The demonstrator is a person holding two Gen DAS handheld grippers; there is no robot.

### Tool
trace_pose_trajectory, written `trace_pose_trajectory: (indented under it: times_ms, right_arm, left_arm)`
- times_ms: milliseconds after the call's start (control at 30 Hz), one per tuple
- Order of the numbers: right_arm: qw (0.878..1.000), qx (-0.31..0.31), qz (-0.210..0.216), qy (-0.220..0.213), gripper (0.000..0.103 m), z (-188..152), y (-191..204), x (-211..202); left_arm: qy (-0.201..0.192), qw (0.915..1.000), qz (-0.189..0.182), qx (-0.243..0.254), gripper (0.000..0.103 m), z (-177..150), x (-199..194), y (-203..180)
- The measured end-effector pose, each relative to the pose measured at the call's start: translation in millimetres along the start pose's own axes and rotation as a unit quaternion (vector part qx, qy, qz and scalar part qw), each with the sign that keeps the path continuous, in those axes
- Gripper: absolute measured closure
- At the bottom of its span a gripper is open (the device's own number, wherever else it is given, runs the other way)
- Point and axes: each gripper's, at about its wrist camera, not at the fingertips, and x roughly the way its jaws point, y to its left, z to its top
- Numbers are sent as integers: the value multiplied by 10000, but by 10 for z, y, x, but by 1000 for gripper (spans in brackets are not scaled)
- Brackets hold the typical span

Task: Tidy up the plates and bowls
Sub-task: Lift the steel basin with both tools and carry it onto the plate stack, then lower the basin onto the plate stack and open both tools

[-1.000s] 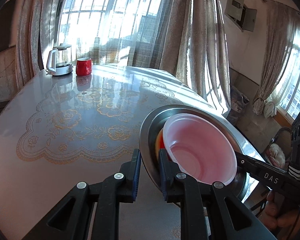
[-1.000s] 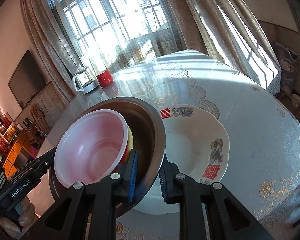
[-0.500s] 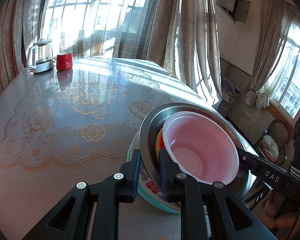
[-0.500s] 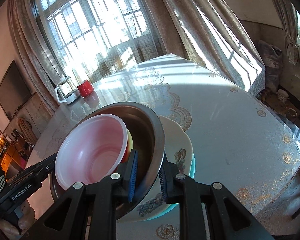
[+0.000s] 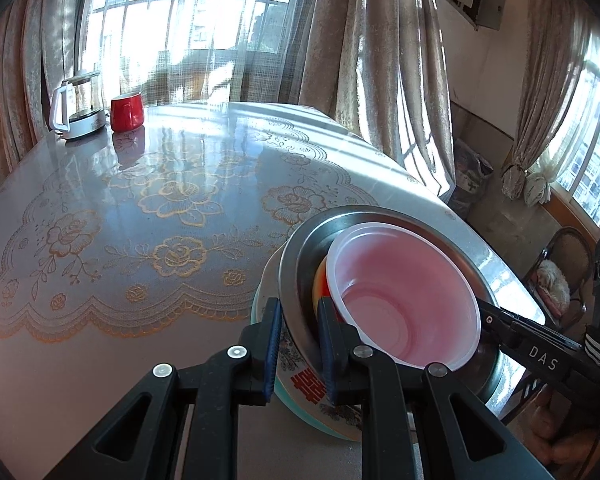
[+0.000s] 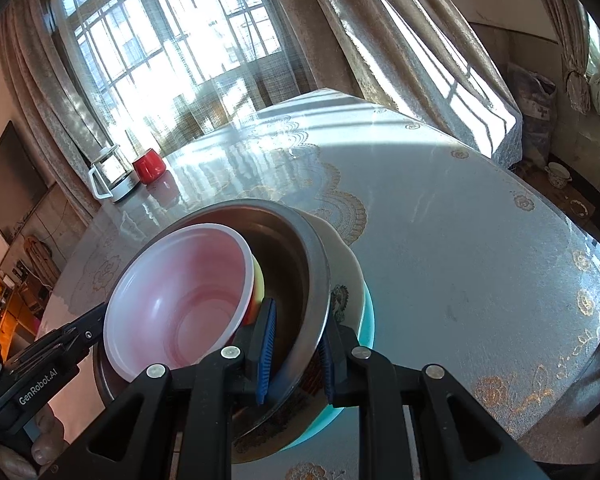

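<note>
A steel bowl [image 5: 300,248] [image 6: 304,264] is held between both grippers, with a pink plastic bowl [image 5: 404,304] [image 6: 180,296] nested inside on an orange-yellow one [image 6: 259,280]. My left gripper [image 5: 298,344] is shut on the steel bowl's near rim. On the opposite rim my right gripper [image 6: 296,354] is shut too. Beneath the bowl lies a white patterned plate [image 5: 312,392] [image 6: 348,280] on a teal plate [image 6: 368,320]. The steel bowl sits low over the plate; contact is hidden.
A white kettle [image 5: 74,114] [image 6: 110,178] and a red mug [image 5: 127,112] [image 6: 149,166] stand at the table's far side. The table [image 5: 140,208] has a lace-patterned cover, and its edge [image 6: 580,360] runs close on the right. A chair [image 5: 556,268] stands past the table.
Both grippers have carried the stacked bowls across and down over the patterned plate. That plate now lies right beneath the steel bowl.
</note>
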Motion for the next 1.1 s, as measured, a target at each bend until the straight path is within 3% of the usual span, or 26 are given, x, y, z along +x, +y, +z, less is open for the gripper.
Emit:
trace_pose_trajectory:
  times_ms: [300, 433, 667, 900, 1100]
  right_arm:
    - [9999, 20, 113, 14, 83, 9, 7, 3]
    - [9998, 74, 145, -87, 76, 2, -38, -62]
    - [9995, 73, 113, -278, 76, 3, -53, -238]
    - [9996, -43, 24, -270, 86, -24, -19, -229]
    - [9996, -10, 29, -291, 86, -20, -42, -226]
  left_arm:
    - [52, 9998, -20, -170, 83, -34, 34, 35]
    - [34, 9999, -4, -168, 83, -61, 16, 24]
    - [-26, 9999, 79, -83, 82, -77, -37, -20]
    - [-60, 9999, 149, -7, 82, -78, -48, -25]
    - [-95, 9996, 235, 81, 82, -89, -44, -58]
